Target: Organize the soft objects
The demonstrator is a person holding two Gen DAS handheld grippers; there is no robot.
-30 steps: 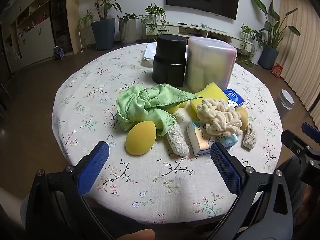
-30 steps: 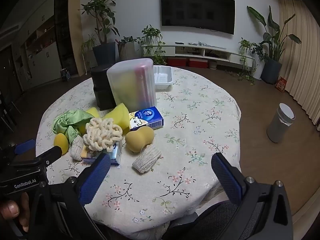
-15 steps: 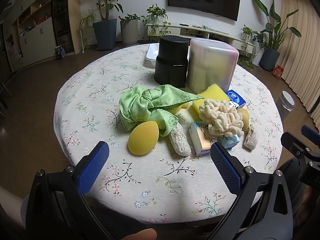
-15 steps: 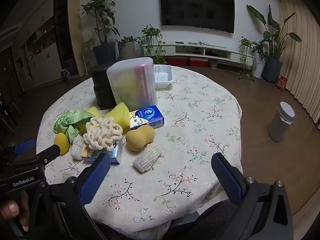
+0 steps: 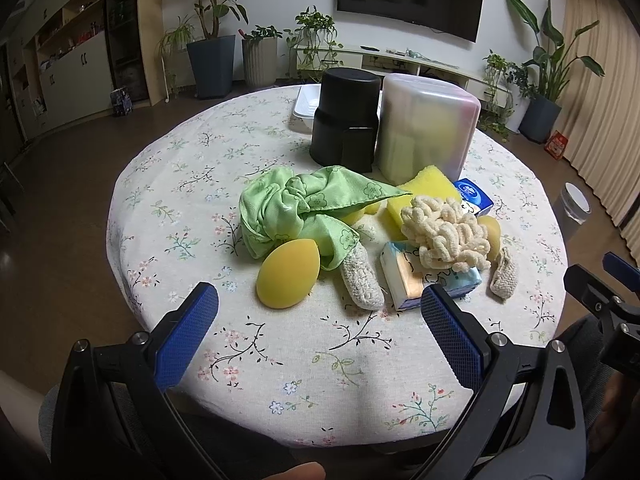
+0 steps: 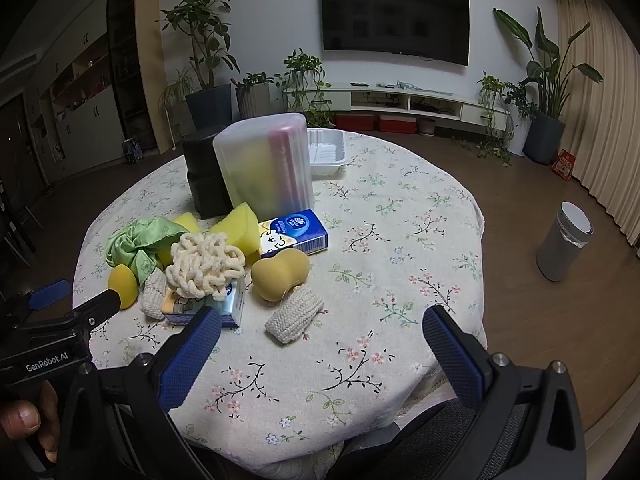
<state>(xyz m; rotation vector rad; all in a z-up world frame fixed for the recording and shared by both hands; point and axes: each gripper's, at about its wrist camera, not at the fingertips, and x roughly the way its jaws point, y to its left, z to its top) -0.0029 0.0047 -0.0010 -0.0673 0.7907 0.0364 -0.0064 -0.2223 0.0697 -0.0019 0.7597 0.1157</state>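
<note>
A heap of soft things lies mid-table: a green floral cloth [image 5: 296,208], a yellow egg-shaped sponge [image 5: 287,279], a cream chenille bundle [image 5: 446,238] on a tissue pack [image 5: 404,286], a yellow block sponge [image 5: 428,184], two knitted cream pieces [image 5: 360,278] [image 6: 294,314] and a tan peanut-shaped sponge [image 6: 280,274]. My left gripper [image 5: 320,332] is open at the near table edge, short of the egg sponge. My right gripper [image 6: 320,350] is open too, just short of the knitted piece. Both hold nothing.
Behind the heap stand a black container [image 5: 346,120], a frosted plastic box [image 5: 426,132] and a white tray [image 6: 326,152]. A blue tissue pack [image 6: 294,232] lies beside them. The round table [image 6: 420,248] wears a floral cloth. A grey bin [image 6: 564,246] stands on the floor at right.
The left wrist view has drifted slightly, so the heap sits a little further right and lower in it. The objects have not moved. Both grippers stay open.
</note>
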